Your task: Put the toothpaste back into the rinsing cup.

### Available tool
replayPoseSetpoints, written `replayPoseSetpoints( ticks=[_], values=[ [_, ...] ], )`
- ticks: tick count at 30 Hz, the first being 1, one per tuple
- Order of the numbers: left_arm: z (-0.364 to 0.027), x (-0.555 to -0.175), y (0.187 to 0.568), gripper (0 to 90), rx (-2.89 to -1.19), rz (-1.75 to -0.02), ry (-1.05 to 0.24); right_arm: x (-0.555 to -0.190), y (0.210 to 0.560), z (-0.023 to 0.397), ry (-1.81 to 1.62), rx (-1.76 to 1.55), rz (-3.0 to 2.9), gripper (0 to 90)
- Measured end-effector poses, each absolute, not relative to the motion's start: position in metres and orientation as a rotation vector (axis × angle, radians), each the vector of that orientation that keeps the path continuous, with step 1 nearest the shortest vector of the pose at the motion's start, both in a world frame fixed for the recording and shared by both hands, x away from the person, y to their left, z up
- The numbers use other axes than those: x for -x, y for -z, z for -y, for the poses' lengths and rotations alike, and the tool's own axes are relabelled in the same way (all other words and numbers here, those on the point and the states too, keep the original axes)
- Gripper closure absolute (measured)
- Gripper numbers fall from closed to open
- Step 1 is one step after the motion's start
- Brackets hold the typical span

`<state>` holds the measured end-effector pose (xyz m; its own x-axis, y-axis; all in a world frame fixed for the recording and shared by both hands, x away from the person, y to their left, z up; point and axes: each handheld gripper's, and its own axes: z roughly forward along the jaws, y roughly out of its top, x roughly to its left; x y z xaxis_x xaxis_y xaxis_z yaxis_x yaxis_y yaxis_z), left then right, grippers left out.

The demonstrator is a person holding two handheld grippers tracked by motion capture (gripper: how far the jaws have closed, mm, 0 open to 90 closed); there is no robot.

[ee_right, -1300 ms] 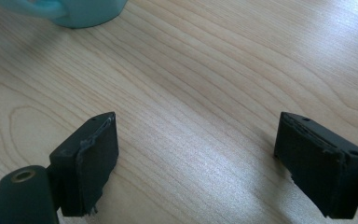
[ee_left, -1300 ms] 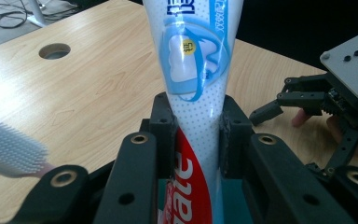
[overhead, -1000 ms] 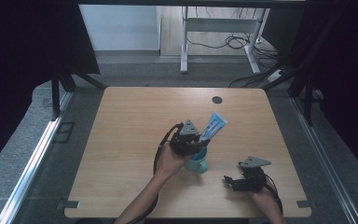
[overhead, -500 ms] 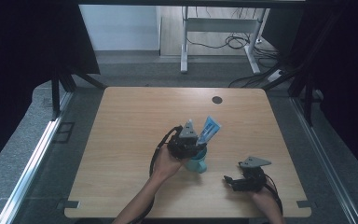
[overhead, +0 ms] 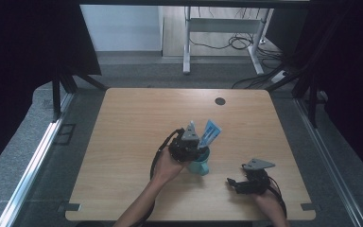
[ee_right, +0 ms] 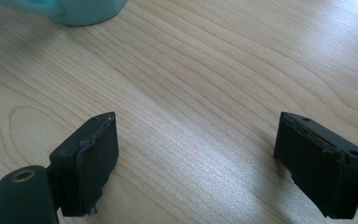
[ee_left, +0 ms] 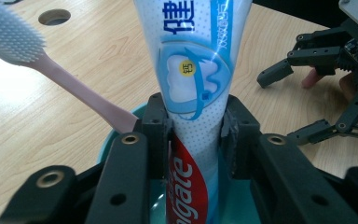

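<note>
A white and blue toothpaste tube (ee_left: 196, 70) stands in a teal cup (overhead: 199, 166), leaning to the upper right (overhead: 211, 132). My left gripper (ee_left: 196, 140) comes down over the cup's rim (ee_left: 103, 147). Its pads still touch the tube on both sides, though the jaws have just been opening a little. A pink toothbrush (ee_left: 84, 95) with a pale bristle head also leans out of the cup. My right gripper (ee_right: 196, 158) rests open on the wood with nothing between its jaws, right of the cup (overhead: 234, 183).
The wooden table (overhead: 137, 127) has a dark round cable hole (overhead: 220, 101) at its far right. The right gripper (ee_left: 317, 93) lies close beside the cup. The cup's base (ee_right: 84, 9) is just ahead of the right gripper's jaws.
The tube's top has sunk slightly toward the cup, with the left gripper staying over it. The right gripper has not moved.
</note>
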<state>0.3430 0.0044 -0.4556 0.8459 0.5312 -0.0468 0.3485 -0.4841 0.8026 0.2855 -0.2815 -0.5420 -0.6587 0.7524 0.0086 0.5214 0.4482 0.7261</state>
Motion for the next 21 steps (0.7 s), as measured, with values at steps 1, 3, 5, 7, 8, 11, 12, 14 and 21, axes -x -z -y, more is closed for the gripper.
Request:
replayPoseSetpoints(
  ticks=[1, 3, 5, 7, 8, 11, 12, 14, 21],
  values=[
    [-0.005, -0.343, 0.455, 65.2, -2.124, -0.637, -0.263, -0.286, 0.542, 0.282, -1.033, -1.089, -2.389, 13.5],
    [-0.005, -0.343, 0.454, 63.7, -2.124, -0.635, -0.261, -0.286, 0.542, 0.282, -1.033, -1.088, -2.388, 13.5],
    [-0.007, -0.342, 0.452, 61.9, -2.115, -0.637, -0.258, -0.286, 0.542, 0.282, -1.033, -1.089, -2.389, 13.5],
    [-0.009, -0.342, 0.451, 59.3, -2.104, -0.638, -0.254, -0.286, 0.542, 0.282, -1.033, -1.089, -2.388, 13.5],
    [-0.009, -0.342, 0.451, 57.9, -2.104, -0.638, -0.254, -0.286, 0.542, 0.282, -1.033, -1.089, -2.389, 13.5],
    [-0.012, -0.34, 0.45, 53.5, -2.1, -0.643, -0.242, -0.285, 0.542, 0.281, -1.033, -1.088, -2.388, 13.5],
    [-0.012, -0.34, 0.45, 52.5, -2.104, -0.643, -0.248, -0.285, 0.542, 0.281, -1.033, -1.088, -2.388, 13.5],
    [-0.012, -0.339, 0.45, 51.5, -2.107, -0.643, -0.25, -0.285, 0.542, 0.282, -1.033, -1.088, -2.389, 13.5],
    [-0.015, -0.335, 0.448, 44.9, -2.13, -0.659, -0.243, -0.286, 0.542, 0.282, -1.032, -1.088, -2.391, 13.5]
  ],
)
